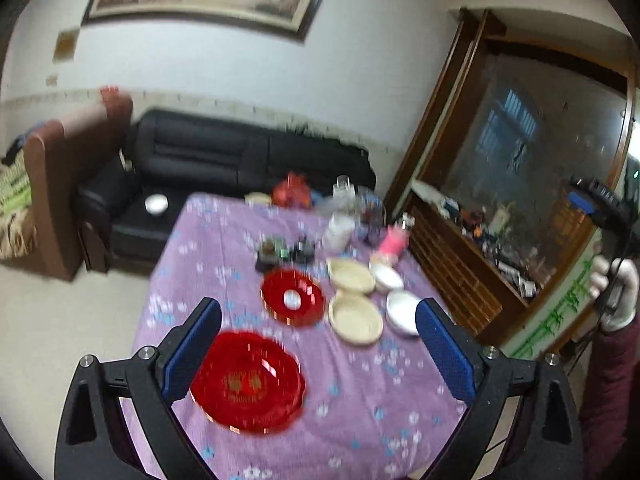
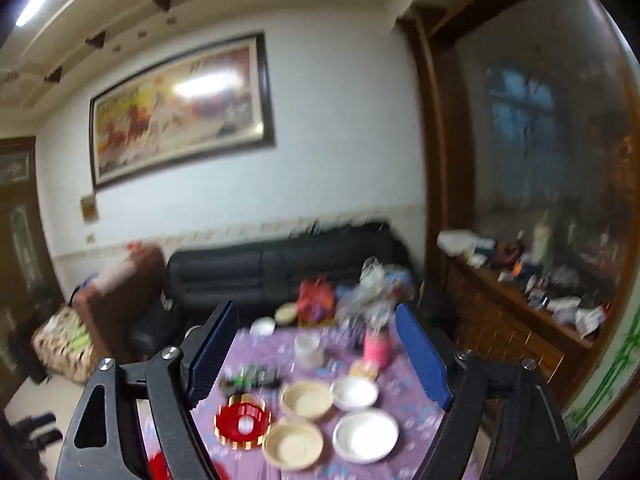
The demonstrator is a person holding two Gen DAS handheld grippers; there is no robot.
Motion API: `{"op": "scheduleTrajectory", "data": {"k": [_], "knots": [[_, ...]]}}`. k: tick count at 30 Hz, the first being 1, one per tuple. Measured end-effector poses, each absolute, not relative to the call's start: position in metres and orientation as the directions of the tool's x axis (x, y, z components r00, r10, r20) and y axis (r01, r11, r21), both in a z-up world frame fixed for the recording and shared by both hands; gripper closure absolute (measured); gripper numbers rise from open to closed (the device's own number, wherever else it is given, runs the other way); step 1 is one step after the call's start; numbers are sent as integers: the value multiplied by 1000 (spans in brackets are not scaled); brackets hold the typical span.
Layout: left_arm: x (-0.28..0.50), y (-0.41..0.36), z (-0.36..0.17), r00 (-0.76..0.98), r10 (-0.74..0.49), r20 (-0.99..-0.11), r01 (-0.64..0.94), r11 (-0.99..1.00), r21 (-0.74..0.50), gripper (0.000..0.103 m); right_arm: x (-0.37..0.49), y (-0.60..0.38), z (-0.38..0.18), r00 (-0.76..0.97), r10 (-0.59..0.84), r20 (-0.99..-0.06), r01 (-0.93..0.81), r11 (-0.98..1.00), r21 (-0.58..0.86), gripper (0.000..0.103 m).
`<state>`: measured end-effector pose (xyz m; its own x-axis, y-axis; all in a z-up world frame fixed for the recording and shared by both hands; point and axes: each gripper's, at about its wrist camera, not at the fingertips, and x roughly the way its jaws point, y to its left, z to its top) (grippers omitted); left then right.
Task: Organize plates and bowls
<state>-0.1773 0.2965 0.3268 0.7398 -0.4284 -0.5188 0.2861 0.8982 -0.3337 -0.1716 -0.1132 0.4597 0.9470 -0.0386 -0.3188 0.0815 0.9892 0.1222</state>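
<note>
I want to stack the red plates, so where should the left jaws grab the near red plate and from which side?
Grip the near red plate by its raised rim, probably at the near-left edge. It lies flat on the purple cloth, so only the thin rim offers a hold. The left gripper hangs open above it; come in low from that side, one jaw over the rim and one under.

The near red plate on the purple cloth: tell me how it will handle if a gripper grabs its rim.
The near red plate looks glossy and translucent, probably thin plastic, so likely light and somewhat slippery between the pads. Its low, scalloped rim offers little to pinch, so it may tilt or slide out of an edge grasp. Pushed, it would probably drag and bunch the tablecloth rather than glide.
</note>
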Motion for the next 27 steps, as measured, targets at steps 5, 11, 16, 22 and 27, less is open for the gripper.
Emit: {"op": "scheduleTrajectory", "data": {"k": [5,11,16,22,27], "knots": [[-163,281,273,695,-440,-568,270,893,-361,6,-134,-118,315,832,85,-548,21,983,183,18],[-126,243,187,645,-455,-614,145,862,-486,6,-71,-144,130,607,290,-739,58,912,406,30],[-97,196,117,489,-538,-686,87,813,-576,6,-64,-206,47,560,325,-762,199,840,505,32],[-75,142,100,421,-527,-739,110,838,-534,6,-76,-266,30,609,301,-733,269,792,549,32],[-66,109,103,433,-483,-761,139,870,-473,6,-59,-239,15,582,411,-702,208,759,617,32]]}}
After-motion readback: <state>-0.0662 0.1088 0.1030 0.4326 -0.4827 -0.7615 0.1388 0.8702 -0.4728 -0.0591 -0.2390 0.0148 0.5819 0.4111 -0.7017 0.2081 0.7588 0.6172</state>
